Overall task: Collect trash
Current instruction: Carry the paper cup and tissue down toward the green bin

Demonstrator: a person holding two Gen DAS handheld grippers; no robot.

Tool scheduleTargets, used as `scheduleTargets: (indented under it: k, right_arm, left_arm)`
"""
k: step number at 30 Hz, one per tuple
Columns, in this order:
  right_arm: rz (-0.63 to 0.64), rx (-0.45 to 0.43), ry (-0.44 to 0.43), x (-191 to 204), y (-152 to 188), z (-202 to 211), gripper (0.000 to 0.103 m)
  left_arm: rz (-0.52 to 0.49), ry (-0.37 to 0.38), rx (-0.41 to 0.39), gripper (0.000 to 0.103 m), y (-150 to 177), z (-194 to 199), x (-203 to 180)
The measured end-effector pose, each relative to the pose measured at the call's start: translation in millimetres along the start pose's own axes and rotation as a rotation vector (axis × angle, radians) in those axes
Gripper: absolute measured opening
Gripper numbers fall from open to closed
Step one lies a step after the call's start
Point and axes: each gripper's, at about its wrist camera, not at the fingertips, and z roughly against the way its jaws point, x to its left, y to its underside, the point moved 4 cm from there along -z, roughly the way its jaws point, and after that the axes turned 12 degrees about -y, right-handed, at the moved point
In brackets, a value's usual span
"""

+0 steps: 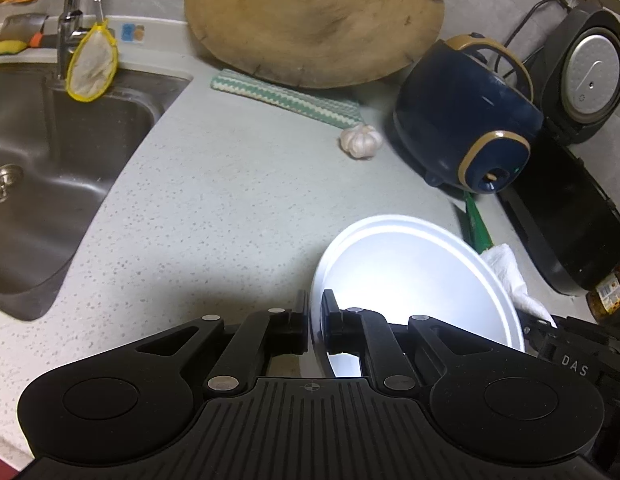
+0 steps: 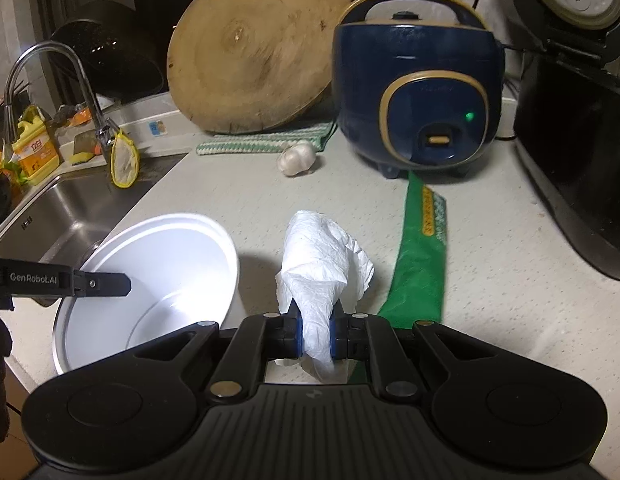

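My left gripper [image 1: 316, 312] is shut on the near rim of a white bowl [image 1: 414, 268] and holds it tilted above the speckled counter; the bowl also shows in the right wrist view [image 2: 157, 264], with the left gripper's finger [image 2: 105, 283] on its rim. My right gripper [image 2: 316, 330] is shut on a crumpled white tissue [image 2: 322, 268], just right of the bowl. The tissue shows behind the bowl in the left wrist view [image 1: 510, 276]. A green wrapper [image 2: 422, 256] lies flat on the counter right of the tissue; its tip shows in the left wrist view [image 1: 476, 220].
A steel sink [image 1: 37, 168] with a faucet [image 2: 49, 76] is on the left. A round wooden board [image 1: 314, 20], a striped cloth [image 1: 285, 98], a garlic bulb [image 1: 360, 140], a blue rice cooker [image 2: 418, 96] and a black cooker [image 2: 570, 140] stand at the back and right. A jar [image 1: 610, 292] is far right.
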Motion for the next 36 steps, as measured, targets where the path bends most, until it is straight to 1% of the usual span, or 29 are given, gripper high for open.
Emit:
scheduleTargets:
  k: [3, 5, 11, 16, 19, 24, 28, 31, 36]
  right_arm:
    - [-0.004, 0.009, -0.006, 2.8, 1.8, -2.4, 0.011]
    - [-0.003, 0.015, -0.008, 4.3, 3.0, -3.7, 0.011]
    - [0.001, 0.023, 0.002, 4.8, 5.6, -1.4, 0.011]
    - [-0.003, 0.013, 0.022, 4.5, 6.1, 4.9, 0.011]
    - [-0.020, -0.004, 0.030, 6.7, 6.1, 10.8, 0.011]
    - [0.004, -0.006, 0.042, 25.5, 6.7, 12.8, 0.011]
    - [0.056, -0.008, 0.025, 58.4, 8.7, 15.5, 0.011]
    - [0.101, -0.008, 0.014, 84.3, 14.0, 17.8, 0.011]
    - [0.138, 0.012, 0.000, 117.6, 31.1, 21.2, 0.011]
  left_arm:
    - [0.006, -0.003, 0.023, 0.010, 0.2, -6.2, -0.3]
    - [0.005, -0.003, 0.024, 0.010, 0.4, -7.8, -1.4]
    - [0.030, 0.047, 0.031, 0.010, 2.3, -8.7, -1.8]
    - [0.022, 0.051, -0.001, 0.010, 4.3, -2.4, -1.5]
    - [0.015, 0.049, -0.030, 0.010, 6.9, 7.2, 5.8]
    - [0.052, 0.056, -0.091, 0.010, 10.5, 32.5, 35.1]
    - [0.070, 0.060, -0.127, 0.010, 20.9, 55.7, 63.8]
    - [0.079, 0.062, -0.146, 0.010, 34.8, 75.1, 88.5]
    - [0.120, 0.063, -0.164, 0.011, 62.6, 104.8, 128.6]
